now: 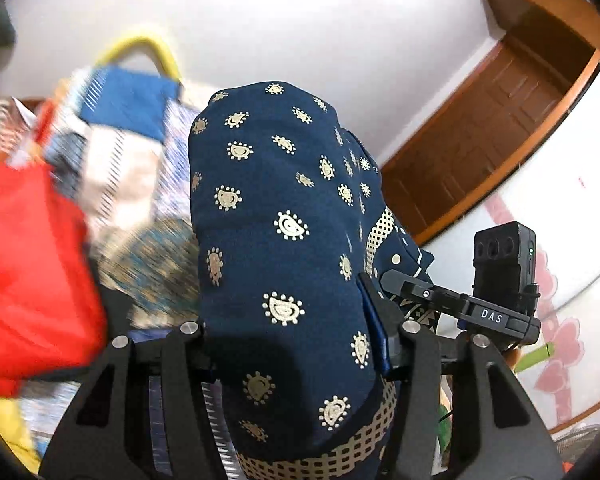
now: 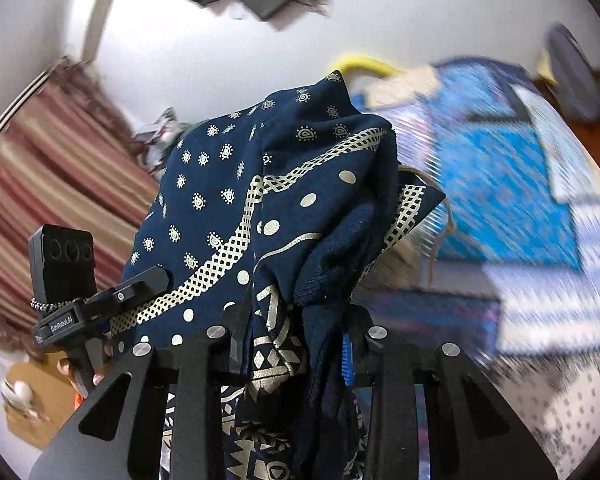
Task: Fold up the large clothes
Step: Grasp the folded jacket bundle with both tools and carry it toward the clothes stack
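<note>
A navy garment [image 1: 284, 208] printed with cream paisley and a checked border is held up in the air between both grippers. In the left wrist view it bulges up between my left gripper's [image 1: 296, 352] fingers, which are shut on a thick bunch of it. To the right, my right gripper [image 1: 396, 280] pinches the garment's bordered edge. In the right wrist view the navy garment [image 2: 260, 208] hangs in folds, and my right gripper [image 2: 292, 348] is shut on a gathered bunch. My left gripper [image 2: 148, 280] grips the checked border at the left, with a hand [image 2: 66, 368] below it.
A red cloth [image 1: 28, 264] and a blurred pile of patterned clothes [image 1: 120, 168] lie at the left. Blue patterned bedding [image 2: 500, 184] spreads to the right. A yellow bar [image 1: 140, 46], a wooden door [image 1: 500, 120] and a striped curtain [image 2: 40, 184] stand around.
</note>
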The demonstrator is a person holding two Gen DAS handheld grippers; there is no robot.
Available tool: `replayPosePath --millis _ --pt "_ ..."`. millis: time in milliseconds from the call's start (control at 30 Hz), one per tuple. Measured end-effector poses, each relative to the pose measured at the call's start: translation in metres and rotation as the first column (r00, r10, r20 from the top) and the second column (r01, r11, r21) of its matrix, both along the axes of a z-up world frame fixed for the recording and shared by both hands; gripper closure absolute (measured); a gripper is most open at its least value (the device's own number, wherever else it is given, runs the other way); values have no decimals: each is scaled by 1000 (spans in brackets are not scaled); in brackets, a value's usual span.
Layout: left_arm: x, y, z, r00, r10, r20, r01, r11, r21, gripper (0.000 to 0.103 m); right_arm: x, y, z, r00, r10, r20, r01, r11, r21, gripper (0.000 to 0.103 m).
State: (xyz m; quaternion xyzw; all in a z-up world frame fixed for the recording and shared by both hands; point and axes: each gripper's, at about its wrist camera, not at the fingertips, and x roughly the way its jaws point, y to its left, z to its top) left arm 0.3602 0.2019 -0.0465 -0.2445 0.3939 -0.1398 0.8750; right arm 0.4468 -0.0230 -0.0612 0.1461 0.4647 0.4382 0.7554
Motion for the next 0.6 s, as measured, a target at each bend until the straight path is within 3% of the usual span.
replayPosePath --millis 167,333,433,600 --pt "-23 79 34 995 86 49 -87 996 25 49 -5 75 23 996 77 53 -79 997 21 75" --pt "-43 147 44 987 155 34 -157 985 65 49 -8 154 9 988 147 47 -149 988 40 75" --pt "-47 187 31 979 206 9 -205 975 89 49 -11 199 -8 982 186 23 -187 982 32 75" --pt "-46 250 -16 954 288 -89 -283 957 59 48 -4 258 -52 975 217 -51 -218 976 -9 75"
